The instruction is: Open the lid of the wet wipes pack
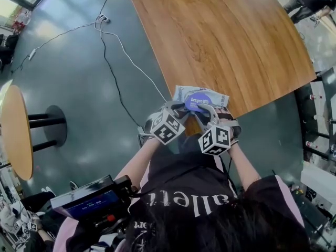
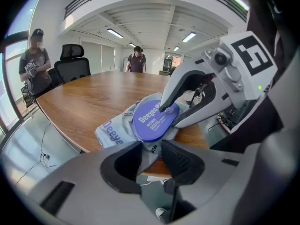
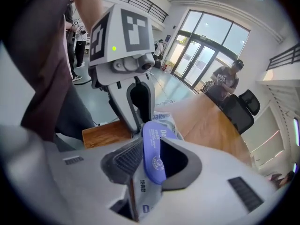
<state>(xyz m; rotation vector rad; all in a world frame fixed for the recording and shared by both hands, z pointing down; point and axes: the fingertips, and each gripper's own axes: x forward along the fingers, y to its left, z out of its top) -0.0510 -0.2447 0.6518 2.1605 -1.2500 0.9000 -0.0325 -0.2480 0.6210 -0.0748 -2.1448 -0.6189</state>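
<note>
Jaws of the left gripper (image 2: 151,152) are pressed together on a fold at the near end of the soft, grey-white film wet wipes pack (image 2: 111,131), pinning it in place. The right gripper (image 3: 151,159) faces it from the opposite side. Its jaws stand either side of the round blue-violet plastic lid (image 3: 152,143), one ribbed pad against the pack and the other over the lid's face, so they look closed onto the lid's rim, as far as its own view shows. In the left gripper view one of its fingertips (image 2: 165,108) rests on the lid's top near the edge. The pack sits between the two grippers at the near edge of the brown wooden surface (image 1: 220,35); whether it rests there or hangs just above I cannot tell.

Judging by the crumpled film, the pack is light and floppy — it would bend and twist rather than resist a pull, so the left hold has to anchor it close to the lid. The lid is the only stiff part, smooth and probably slippery. Its free rim, away from the hinge, looks the place to catch and lift — a shallow bite there could slide off.
</note>
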